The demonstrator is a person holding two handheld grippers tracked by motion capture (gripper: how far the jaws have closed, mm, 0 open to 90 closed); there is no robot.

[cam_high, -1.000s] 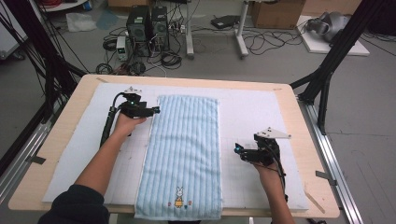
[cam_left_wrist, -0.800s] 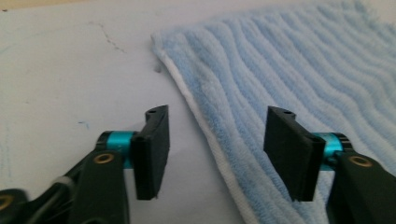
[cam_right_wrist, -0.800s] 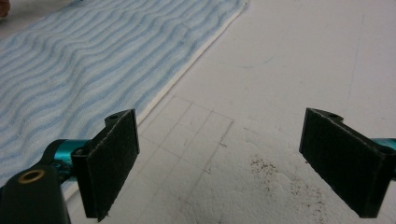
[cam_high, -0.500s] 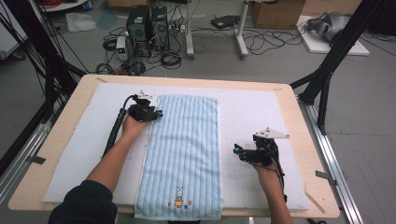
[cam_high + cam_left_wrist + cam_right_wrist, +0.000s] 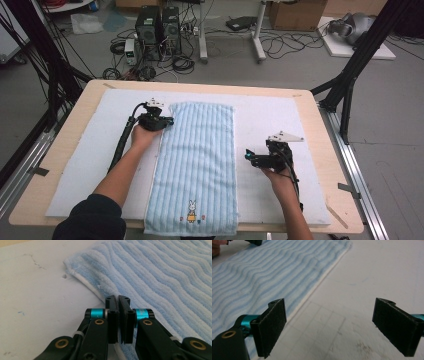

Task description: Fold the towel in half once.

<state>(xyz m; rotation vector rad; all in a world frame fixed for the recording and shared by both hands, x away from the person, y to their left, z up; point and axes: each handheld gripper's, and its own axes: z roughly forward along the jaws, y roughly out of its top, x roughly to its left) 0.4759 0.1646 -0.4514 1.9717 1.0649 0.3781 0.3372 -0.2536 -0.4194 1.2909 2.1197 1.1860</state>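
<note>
A light blue striped towel (image 5: 197,160) with a small rabbit picture near its front end lies flat along the middle of the white mat (image 5: 280,120). My left gripper (image 5: 167,120) is at the towel's left edge near the far corner. Its jaws have just been closing and now stand shut on the towel's (image 5: 162,277) white hem, which runs in between them at my left gripper (image 5: 118,298). My right gripper (image 5: 248,157) hovers right of the towel with its jaws pointing toward it. They are wide open over bare mat, at my right gripper (image 5: 329,322), with the towel's (image 5: 262,272) right edge just left of them.
The mat covers most of a wooden table (image 5: 320,150). Black frame posts (image 5: 350,85) stand at both sides of the table. Computers (image 5: 157,25) and cables sit on the floor beyond the far edge.
The left gripper's jaws went from open to shut on the towel's left edge, and the hand shifted slightly toward the towel. The right hand stayed in place.
</note>
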